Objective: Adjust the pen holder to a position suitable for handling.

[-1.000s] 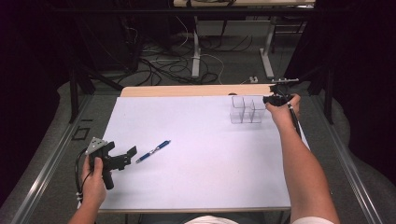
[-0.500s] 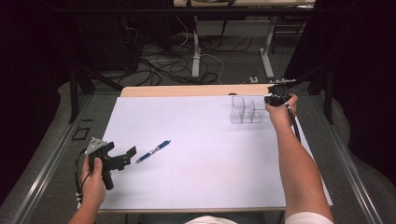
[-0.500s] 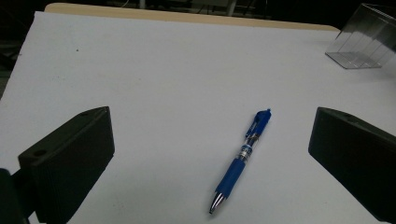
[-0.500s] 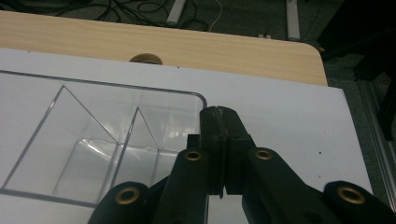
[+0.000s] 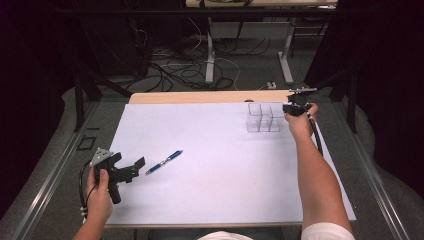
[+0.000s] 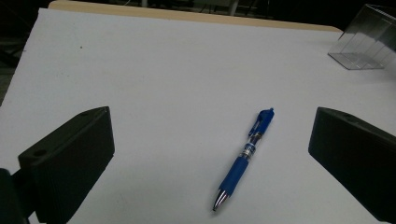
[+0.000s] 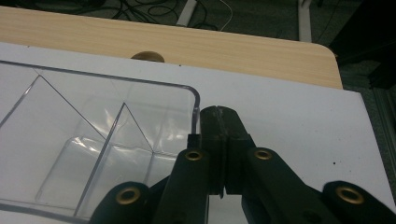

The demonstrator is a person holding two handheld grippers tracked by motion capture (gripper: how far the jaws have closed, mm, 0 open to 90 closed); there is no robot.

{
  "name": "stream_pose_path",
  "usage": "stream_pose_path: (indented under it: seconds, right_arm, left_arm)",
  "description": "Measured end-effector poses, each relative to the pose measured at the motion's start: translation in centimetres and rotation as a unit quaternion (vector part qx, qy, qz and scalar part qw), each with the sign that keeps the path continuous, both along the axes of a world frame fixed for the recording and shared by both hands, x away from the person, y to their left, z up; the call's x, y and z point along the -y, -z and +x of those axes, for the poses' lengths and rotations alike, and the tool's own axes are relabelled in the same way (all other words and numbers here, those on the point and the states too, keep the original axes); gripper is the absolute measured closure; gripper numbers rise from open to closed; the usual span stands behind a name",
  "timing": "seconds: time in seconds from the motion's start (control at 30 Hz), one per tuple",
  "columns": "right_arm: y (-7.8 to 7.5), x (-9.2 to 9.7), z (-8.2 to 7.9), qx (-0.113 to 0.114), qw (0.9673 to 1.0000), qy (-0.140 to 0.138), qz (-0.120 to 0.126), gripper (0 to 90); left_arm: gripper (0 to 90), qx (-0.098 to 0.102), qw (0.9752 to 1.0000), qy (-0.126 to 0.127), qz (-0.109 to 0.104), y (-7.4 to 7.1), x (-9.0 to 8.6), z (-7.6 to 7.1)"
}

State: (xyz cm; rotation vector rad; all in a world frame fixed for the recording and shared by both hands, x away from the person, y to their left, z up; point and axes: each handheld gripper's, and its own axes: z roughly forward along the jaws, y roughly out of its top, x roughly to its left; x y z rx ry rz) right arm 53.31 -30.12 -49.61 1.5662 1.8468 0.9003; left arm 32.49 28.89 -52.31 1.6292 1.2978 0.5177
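Clear organizer [image 7: 93, 154] wall clamped in right hand-held gripper [image 7: 219, 116]

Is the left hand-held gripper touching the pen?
Apart. Left gripper view: the pen lies on the white sheet between the open jaws of the left hand-held gripper, bare sheet on both sides.

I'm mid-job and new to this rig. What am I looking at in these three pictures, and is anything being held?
A person works at a white table with a hand-held two-jaw tool in each hand. The high view looks down from above. Each of the other two pictures comes from a camera riding on one tool. The left tool has its jaws wide apart, aimed at a blue pen lying loose on the table. The right tool is at the far right corner, jaws shut together beside the wall of a clear divided box; whether it pinches the wall is unclear.
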Motion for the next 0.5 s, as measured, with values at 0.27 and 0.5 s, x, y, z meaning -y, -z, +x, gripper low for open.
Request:
stream_pose_path:
  seconds: [0.27, 0.5]
  right_arm:
    - [0.0, -0.4, -0.1, 0.0, 0.9997, -0.022, -0.006, 90.0]
    - [0.0, -1.9, -0.2, 0.0, 0.9992, -0.039, -0.002, 90.0]
  left_arm:
    - [0.2, 0.0, 1.0, -0.001, 0.001, 0.0, 0.1, 0.0]
    - [0.2, 0.0, 1.0, 0.001, 0.002, 0.0, 0.2, 0.0]
